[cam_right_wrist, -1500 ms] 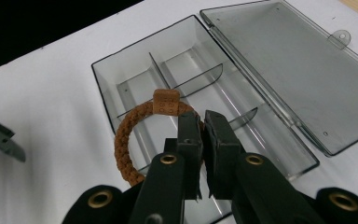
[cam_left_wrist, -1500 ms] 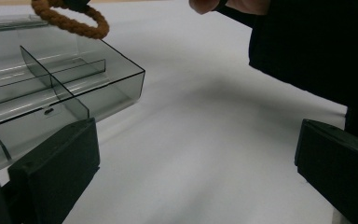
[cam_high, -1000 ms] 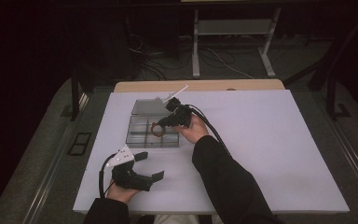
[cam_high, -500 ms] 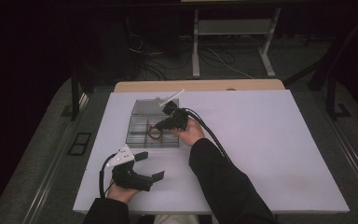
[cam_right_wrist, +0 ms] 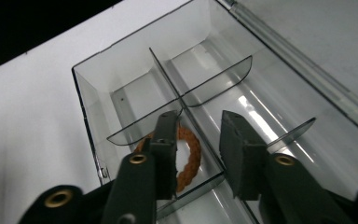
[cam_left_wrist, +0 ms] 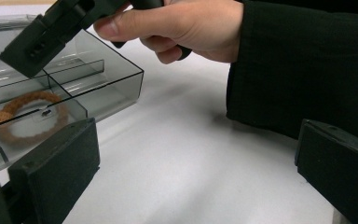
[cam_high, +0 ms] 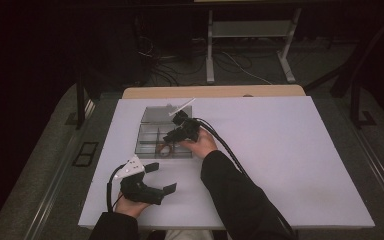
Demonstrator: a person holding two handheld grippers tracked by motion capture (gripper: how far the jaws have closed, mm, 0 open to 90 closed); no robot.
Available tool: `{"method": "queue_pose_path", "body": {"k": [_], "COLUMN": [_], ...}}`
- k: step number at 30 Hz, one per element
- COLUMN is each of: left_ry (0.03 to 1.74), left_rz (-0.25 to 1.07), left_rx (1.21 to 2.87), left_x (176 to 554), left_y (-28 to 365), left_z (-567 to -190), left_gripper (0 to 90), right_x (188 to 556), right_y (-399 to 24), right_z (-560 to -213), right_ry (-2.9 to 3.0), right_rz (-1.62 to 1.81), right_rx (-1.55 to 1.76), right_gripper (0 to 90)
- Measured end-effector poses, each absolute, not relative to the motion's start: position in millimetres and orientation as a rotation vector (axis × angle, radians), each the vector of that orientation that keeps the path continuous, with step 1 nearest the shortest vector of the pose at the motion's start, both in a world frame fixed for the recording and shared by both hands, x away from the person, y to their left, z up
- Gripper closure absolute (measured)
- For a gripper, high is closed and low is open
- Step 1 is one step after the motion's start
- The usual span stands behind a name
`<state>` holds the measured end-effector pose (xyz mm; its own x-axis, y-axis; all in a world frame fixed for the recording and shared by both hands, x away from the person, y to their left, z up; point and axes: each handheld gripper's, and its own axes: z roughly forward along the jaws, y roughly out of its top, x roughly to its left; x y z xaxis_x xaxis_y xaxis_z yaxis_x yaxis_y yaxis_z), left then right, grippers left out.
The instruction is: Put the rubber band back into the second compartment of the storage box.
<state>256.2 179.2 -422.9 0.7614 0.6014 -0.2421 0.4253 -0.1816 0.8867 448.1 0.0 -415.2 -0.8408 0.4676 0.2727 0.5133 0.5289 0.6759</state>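
1. dark room around a white table top [cam_high: 290,165]; clear plastic organizer box [cam_high: 152,137] with dividers sits toward the far left of it, lid folded back behind.
2. brown braided ring [cam_right_wrist: 190,154] (looks like a woven cord bracelet, pale gap in its middle) lies flat on the floor of the box's near compartment, next to the centre divider. also seen through the clear wall in the left gripper view [cam_left_wrist: 25,114].
3. right gripper [cam_right_wrist: 198,135] hangs just over that compartment, pointing down into the box. its jaws have just been opening; they now stand a modest way apart, with the centre divider in the gap between them. one jaw is in front of the ring's edge, but neither pad presses on it, so nothing is held.
4. left gripper [cam_high: 159,178] rests on the table near the person's edge, jaws spread wide, nothing between them.
5. progress, as a judgement: the ring looks delivered into its compartment and let go; what seems left is lifting the right gripper clear of the dividers, and maybe closing the lid.
6. ring's look: rough, twisted texture, orange-brown, closed loop, a small knot or clasp on one side; light and floppy by the look of it.
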Motion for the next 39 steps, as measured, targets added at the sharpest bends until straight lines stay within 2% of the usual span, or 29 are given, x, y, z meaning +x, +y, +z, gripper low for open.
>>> {"method": "queue_pose_path", "body": {"k": [13,21,31,32,39], "left_ry": [0.797,0.794,0.796,0.797,0.797], "left_rz": [0.192,0.194,0.194,0.195,0.195], "left_rx": [1.818,1.827,1.83,1.829,1.832], "left_x": [256,256,257,256,257], "left_y": [179,177,176,176,175], "left_z": [-423,-424,-424,-424,-425], "left_gripper": [0.0,0.0,0.0,0.0,0.0], "right_x": [443,433,421,420,404], "right_y": [-17,-35,-66,-69,-96], "right_z": [-394,-382,-373,-372,-364], "right_ry": [-2.728,-2.743,-2.744,-2.744,-2.745], "right_rz": [-1.24,-1.244,-1.282,-1.29,-1.315], "right_rx": [-0.856,-0.862,-0.892,-0.893,-0.926], "right_gripper": [44.4,26.2,8.4,1.6,0.0]}}
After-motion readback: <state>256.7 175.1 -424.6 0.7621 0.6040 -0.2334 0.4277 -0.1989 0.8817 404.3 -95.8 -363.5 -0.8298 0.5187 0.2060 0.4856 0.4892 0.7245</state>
